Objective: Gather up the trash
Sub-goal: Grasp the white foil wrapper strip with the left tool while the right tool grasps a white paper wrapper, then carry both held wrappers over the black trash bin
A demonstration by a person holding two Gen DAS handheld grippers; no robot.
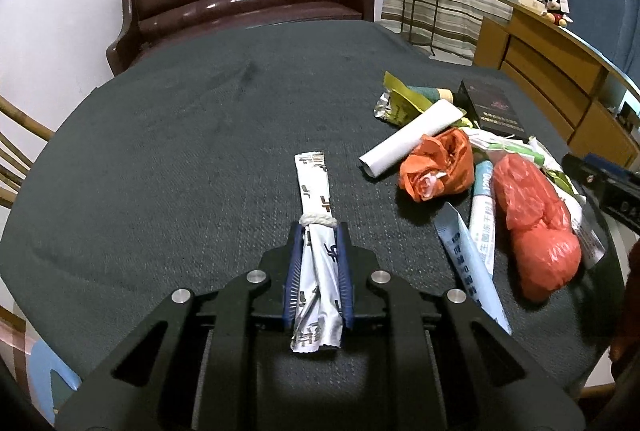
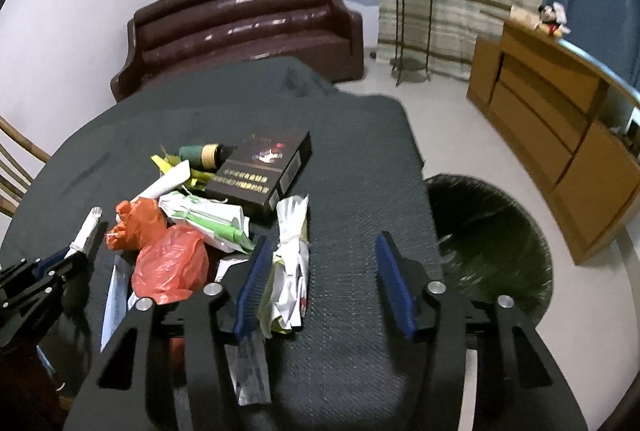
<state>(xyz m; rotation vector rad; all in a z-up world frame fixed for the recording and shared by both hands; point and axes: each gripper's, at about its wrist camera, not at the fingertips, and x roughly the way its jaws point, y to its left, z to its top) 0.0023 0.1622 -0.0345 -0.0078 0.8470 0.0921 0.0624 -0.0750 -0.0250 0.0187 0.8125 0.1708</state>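
My left gripper [image 1: 318,231] is shut on a long white printed wrapper [image 1: 316,191] tied with a white band, held over the dark table [image 1: 180,135]. It also shows at the left of the right wrist view [image 2: 86,231]. My right gripper [image 2: 324,247] is open above the table, with a tied bundle of white and green wrappers [image 2: 290,251] lying between its fingers, against the left one. A trash pile lies on the table: orange-red plastic bags [image 2: 168,263], a rolled white paper [image 1: 412,137], a black cigarette carton [image 2: 264,167], green and blue packets [image 1: 468,255].
A black mesh trash bin [image 2: 492,243] stands on the floor right of the table. A brown sofa [image 1: 244,3] is behind the table. A wooden cabinet [image 2: 560,135] stands at the right, a plant stand [image 2: 412,11] by the curtains. Chair backs [image 1: 16,159] are at the left.
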